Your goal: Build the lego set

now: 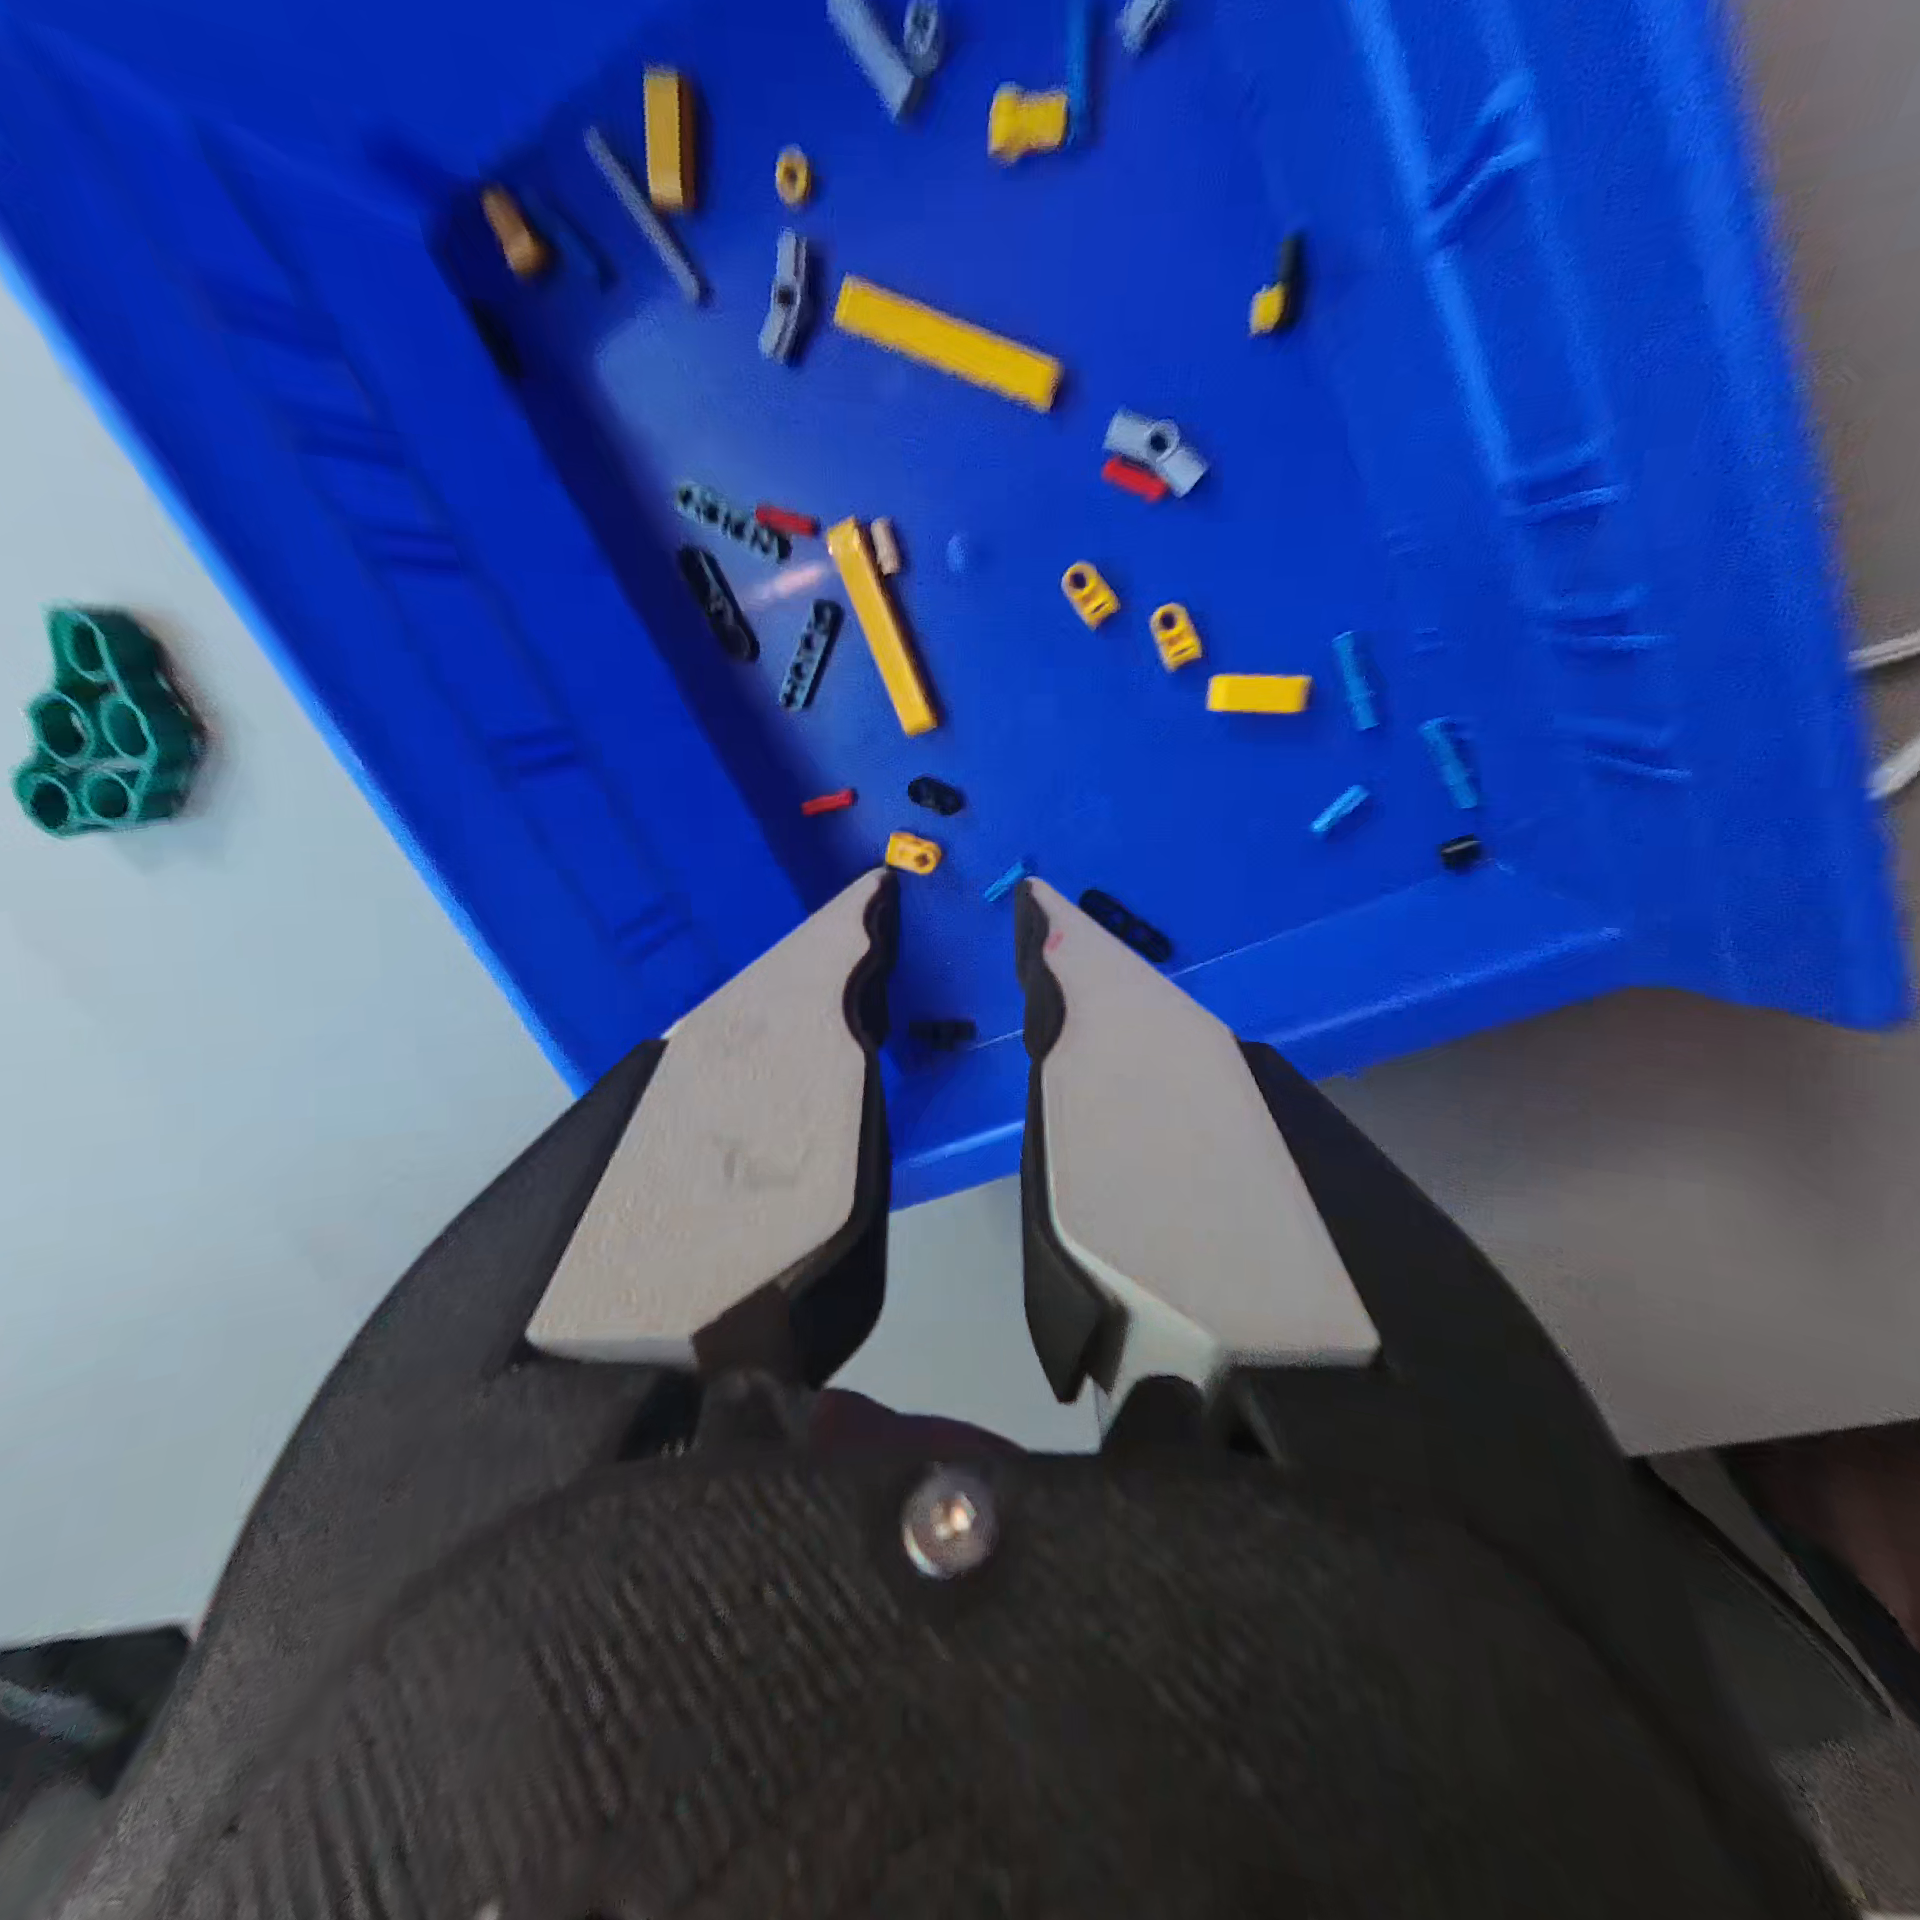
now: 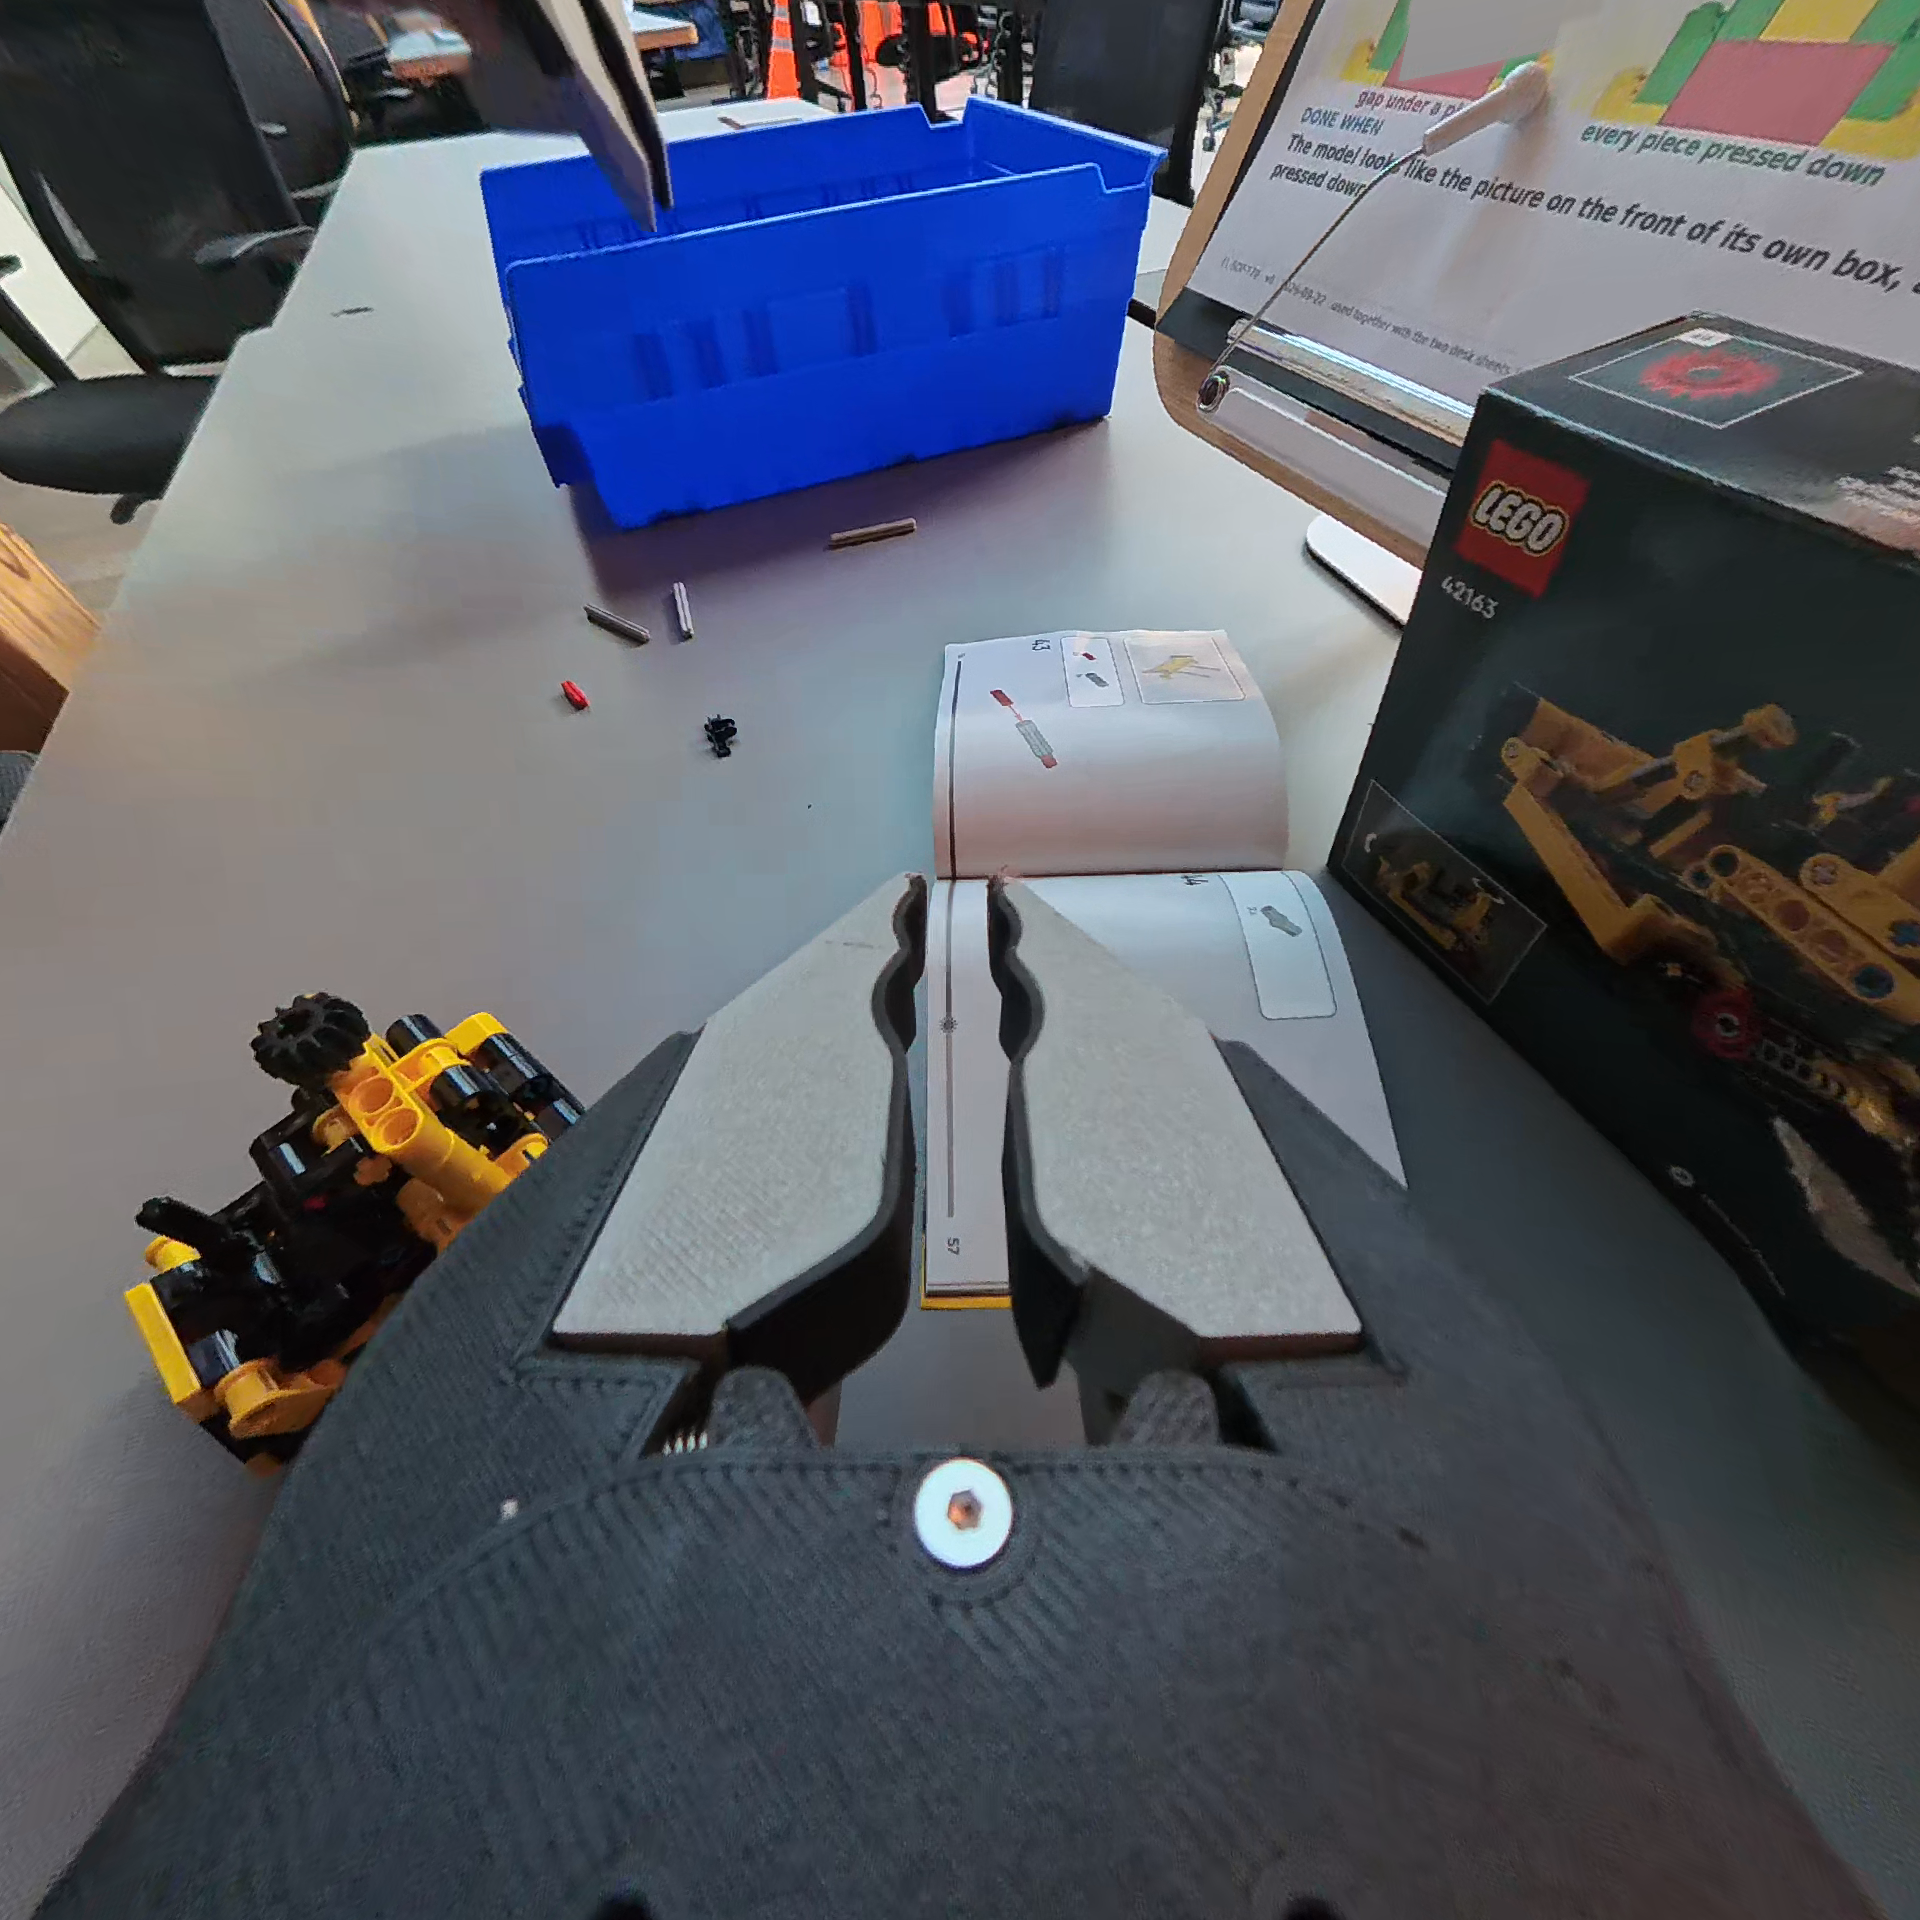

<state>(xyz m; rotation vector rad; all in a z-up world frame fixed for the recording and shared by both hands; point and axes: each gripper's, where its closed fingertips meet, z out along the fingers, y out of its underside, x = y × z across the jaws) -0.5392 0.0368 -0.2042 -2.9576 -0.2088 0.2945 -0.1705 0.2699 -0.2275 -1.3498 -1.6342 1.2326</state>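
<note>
In the left wrist view my left gripper [image 1: 954, 888] is open and empty, looking down into a blue bin [image 1: 1507, 520]. Its tips hover over the near corner, close to a small yellow connector [image 1: 913, 852] and a blue pin [image 1: 1006, 881]. The bin floor holds several loose pieces: yellow beams [image 1: 945, 341], black links, grey connectors, red and blue pins. In the right wrist view my right gripper [image 2: 953, 883] is open a little and empty above the open instruction booklet [image 2: 1112, 769]. A part-built yellow and black model [image 2: 343, 1195] lies left of it. The left gripper [image 2: 639, 177] shows above the blue bin [image 2: 821, 322].
A green piece [image 1: 104, 722] lies on the table left of the bin. Loose grey axles [image 2: 618, 623], a brown axle [image 2: 873, 532], a red piece [image 2: 574, 694] and a black piece [image 2: 719, 734] lie on the grey table. The set's box [image 2: 1662, 831] and a sheet on a stand [image 2: 1558, 187] are at the right.
</note>
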